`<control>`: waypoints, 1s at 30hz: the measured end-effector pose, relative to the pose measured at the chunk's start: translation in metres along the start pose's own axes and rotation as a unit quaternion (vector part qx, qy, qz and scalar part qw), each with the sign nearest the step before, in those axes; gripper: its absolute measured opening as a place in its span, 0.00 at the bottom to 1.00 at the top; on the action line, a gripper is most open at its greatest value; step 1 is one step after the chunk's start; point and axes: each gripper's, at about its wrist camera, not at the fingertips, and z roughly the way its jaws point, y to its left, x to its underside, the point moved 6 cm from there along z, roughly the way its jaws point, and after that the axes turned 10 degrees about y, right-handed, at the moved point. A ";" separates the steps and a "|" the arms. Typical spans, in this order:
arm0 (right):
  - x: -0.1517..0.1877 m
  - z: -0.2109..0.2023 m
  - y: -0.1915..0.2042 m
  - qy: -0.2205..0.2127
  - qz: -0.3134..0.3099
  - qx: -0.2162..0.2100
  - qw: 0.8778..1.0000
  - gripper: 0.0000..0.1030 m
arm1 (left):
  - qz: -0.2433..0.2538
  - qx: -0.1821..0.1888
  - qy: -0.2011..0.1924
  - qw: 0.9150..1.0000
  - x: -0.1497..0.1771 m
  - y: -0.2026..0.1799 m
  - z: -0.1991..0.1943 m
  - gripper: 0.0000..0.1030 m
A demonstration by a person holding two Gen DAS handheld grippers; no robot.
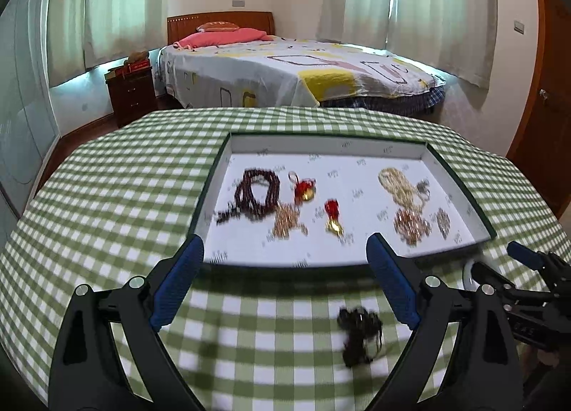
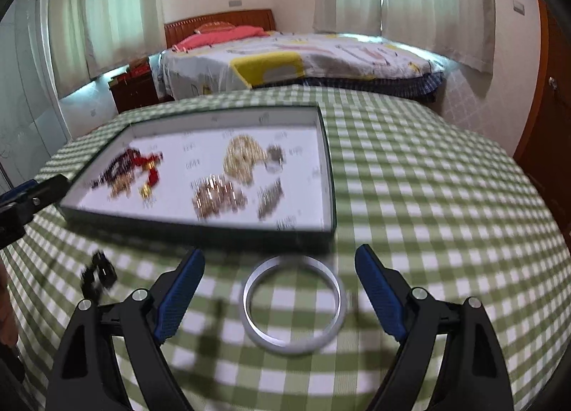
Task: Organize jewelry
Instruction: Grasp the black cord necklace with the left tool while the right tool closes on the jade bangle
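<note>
Two pieces are left on the checked cloth before the tray (image 2: 330,175): the silver bangle (image 2: 292,305) is framed flat between the open right gripper (image 2: 280,280), the dark bead tangle (image 1: 360,334) by the open left gripper (image 1: 285,264).

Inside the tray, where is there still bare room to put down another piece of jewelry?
In the tray, the middle strip between the red tassel charm and the gold chain is bare, as is the far edge. The left and right clusters are crowded.
</note>
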 end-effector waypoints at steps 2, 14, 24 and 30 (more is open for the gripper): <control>0.005 0.002 -0.002 0.008 0.003 0.001 1.000 0.81 | 0.002 0.001 0.004 1.000 0.010 -0.002 0.000 0.87; 0.013 0.011 -0.006 0.038 0.009 -0.001 0.999 0.81 | 0.009 0.004 0.037 0.999 0.038 -0.010 0.010 0.88; 0.019 0.009 -0.005 0.040 0.008 -0.005 0.999 0.67 | 0.011 0.010 0.053 0.999 0.047 -0.018 0.016 0.87; 0.026 0.003 0.000 0.038 0.007 -0.020 0.999 0.66 | 0.020 0.026 0.064 0.997 0.049 -0.026 0.020 0.87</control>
